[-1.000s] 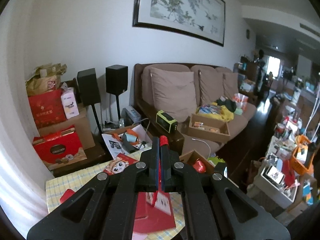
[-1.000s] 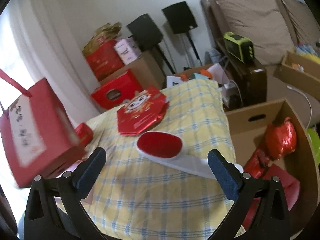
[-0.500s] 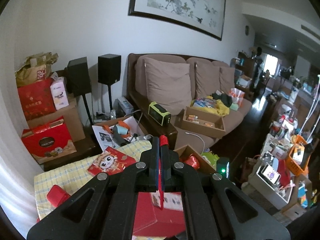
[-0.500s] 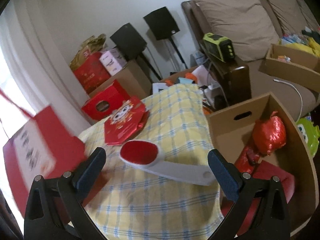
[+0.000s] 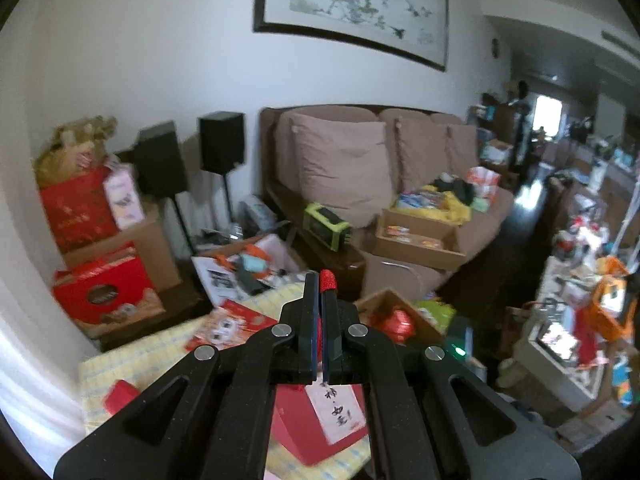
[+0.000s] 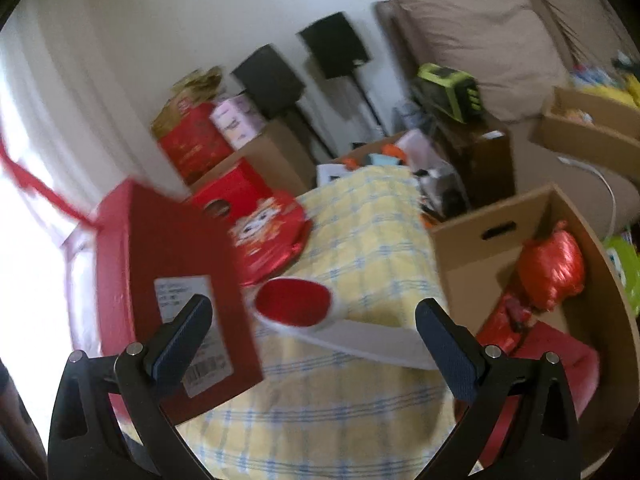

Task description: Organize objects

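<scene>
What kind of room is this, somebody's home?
Most likely a lived-in, cluttered living room: a brown sofa with cushions, a framed painting on the wall above it, and a pair of black speakers on stands.

Home living room — sofa (image 5: 384,168), framed painting (image 5: 352,8)

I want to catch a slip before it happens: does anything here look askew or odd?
Yes. The red gift box hangs tilted above the checked tablecloth, carried only by its red cord handle pinched in the left gripper. It looks blurred. The open right gripper holds nothing.
</scene>
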